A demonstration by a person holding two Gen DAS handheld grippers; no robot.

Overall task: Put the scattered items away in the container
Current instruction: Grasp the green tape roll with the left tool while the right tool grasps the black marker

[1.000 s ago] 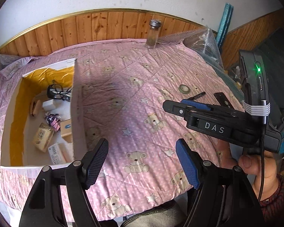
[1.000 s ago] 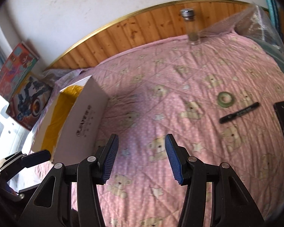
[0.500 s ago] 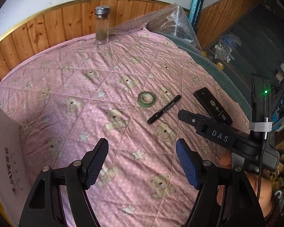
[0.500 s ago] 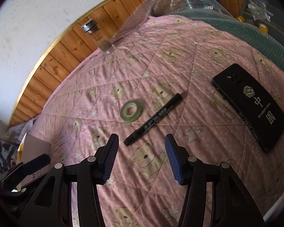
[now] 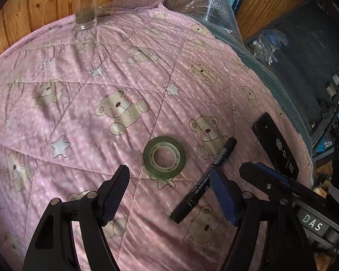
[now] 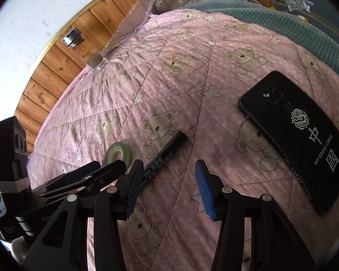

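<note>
A roll of clear tape (image 5: 164,157) lies flat on the pink bear-print quilt (image 5: 79,94), just ahead of my open left gripper (image 5: 169,194). A black marker (image 5: 203,180) lies slanted beside the tape, its middle passing behind the left gripper's right finger. A black phone (image 5: 275,145) lies face down further right. In the right wrist view my right gripper (image 6: 168,189) is open over the quilt, with the marker (image 6: 167,151) by its left finger, the tape (image 6: 118,153) beyond it and the phone (image 6: 300,140) to the right. The container is out of view.
A glass jar (image 5: 84,6) with a metal lid stands at the far edge by the wooden panelling. Bubble wrap (image 5: 198,2) lies bunched at the far right corner. The bed edge (image 5: 289,103) drops off on the right, toward dark shelving.
Both grippers have swung right, away from the white box, and moved in low over the tape, marker and phone. The box has left both views. Both stay open.
</note>
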